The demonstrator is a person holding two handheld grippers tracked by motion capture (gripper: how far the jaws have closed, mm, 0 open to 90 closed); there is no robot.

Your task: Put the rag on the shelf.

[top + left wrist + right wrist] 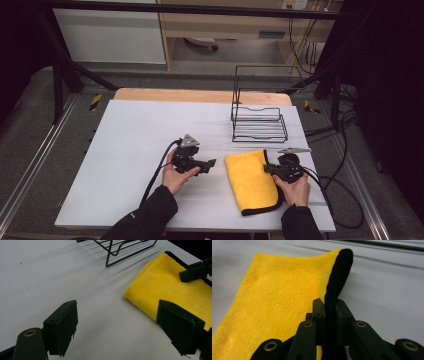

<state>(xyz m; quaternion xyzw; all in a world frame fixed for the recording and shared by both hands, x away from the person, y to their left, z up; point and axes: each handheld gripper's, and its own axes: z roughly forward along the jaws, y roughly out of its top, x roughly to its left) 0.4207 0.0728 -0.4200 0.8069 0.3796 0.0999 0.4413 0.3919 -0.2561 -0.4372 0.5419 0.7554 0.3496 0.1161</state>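
A folded yellow cloth with a black underside lies on the white table, near its front right. My right gripper is at the cloth's right edge. In the right gripper view the two jaws of this gripper pinch the cloth's raised black-backed edge between them. My left gripper hovers just left of the cloth, pointing toward it. In the left gripper view the jaws of the left gripper stand wide apart over bare table, with the cloth's near corner just beyond the right jaw.
A black wire rack stands behind the cloth at the table's back right, and its base runs along the top of the left gripper view. Cables trail off the table's right side. The table's front edge is near both hands.
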